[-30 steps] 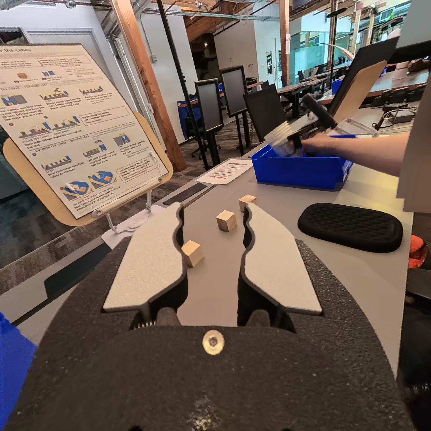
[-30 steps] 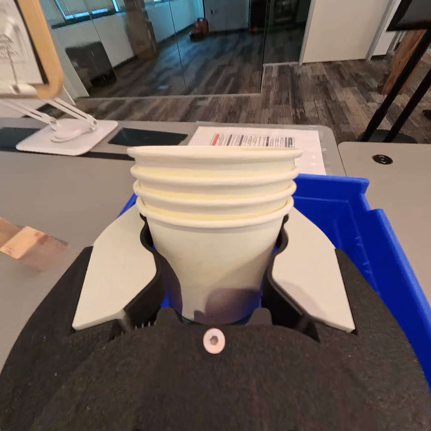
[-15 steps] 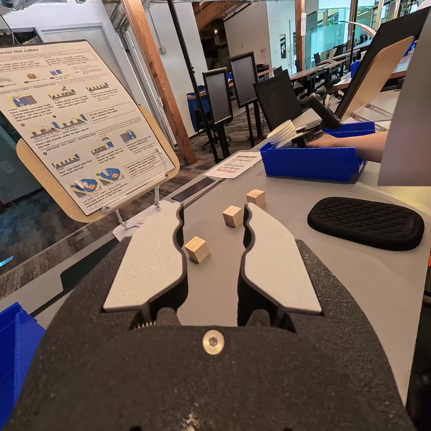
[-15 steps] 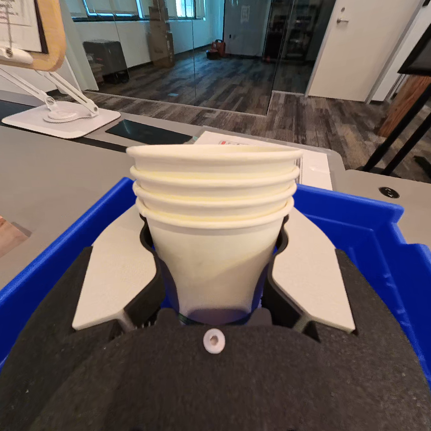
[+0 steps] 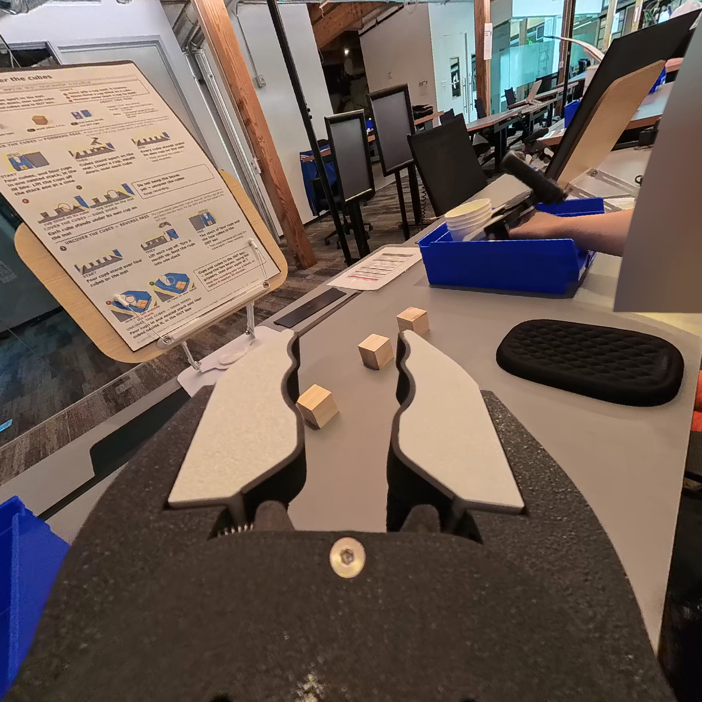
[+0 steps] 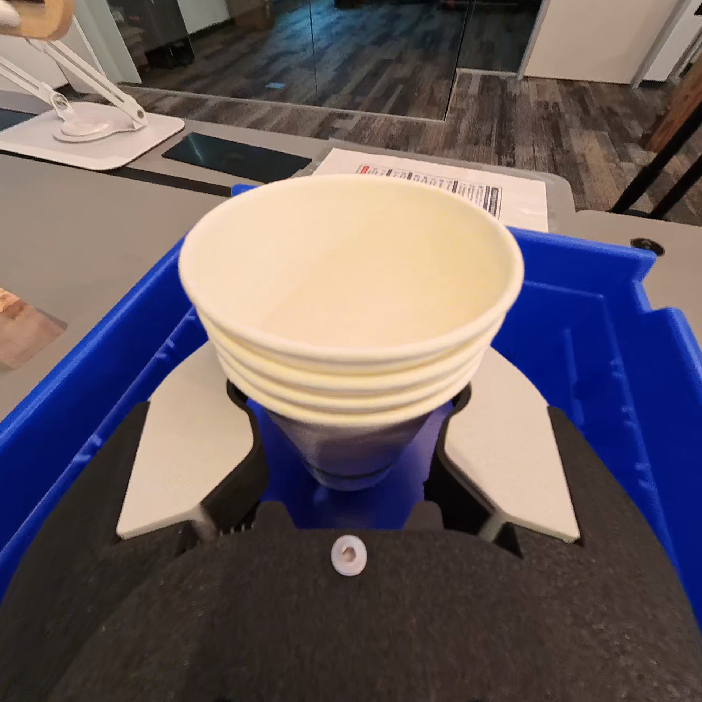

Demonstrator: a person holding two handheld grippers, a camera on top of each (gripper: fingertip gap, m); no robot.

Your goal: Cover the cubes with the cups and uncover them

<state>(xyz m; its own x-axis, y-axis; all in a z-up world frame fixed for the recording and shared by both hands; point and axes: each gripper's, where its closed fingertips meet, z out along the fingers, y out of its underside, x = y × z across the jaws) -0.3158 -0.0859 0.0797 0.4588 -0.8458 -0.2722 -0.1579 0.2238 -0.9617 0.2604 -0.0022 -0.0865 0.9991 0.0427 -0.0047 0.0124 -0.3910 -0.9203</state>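
Left gripper point(image 5: 346, 374), grey-padded with black foam body, hovered low over the grey tabletop point(image 5: 494, 456), jaws parted, nothing between them. Three small pale wooden cubes lay on the table in a loose line running away and to the right: nearest cube point(image 5: 317, 405) just beside the left finger's inner edge, middle cube point(image 5: 375, 351) by the right fingertip, far cube point(image 5: 413, 320) beyond it. All apart from each other, each sitting flat. A black quilted oval pad point(image 5: 590, 361) lay to the right, well apart from the cubes. A printed instruction board on a wooden stand point(image 5: 125, 205) stood to the left.

Farther off, the right gripper point(image 6: 349, 395) sat inside the blue plastic bin point(image 6: 592, 342), its jaws spread wide on either side of a nested stack of four white paper cups point(image 6: 349, 304). Stack upright, mouths up, long axis roughly vertical, base on the bin floor. Finger pads appeared clear of the cup wall; contact uncertain. In the left wrist view the stack point(image 5: 468, 218) rose above the bin rim point(image 5: 501, 262), and a person's hand point(image 5: 532, 228) gripped the tool. A printed paper sheet point(image 6: 437, 178) lay past the bin.
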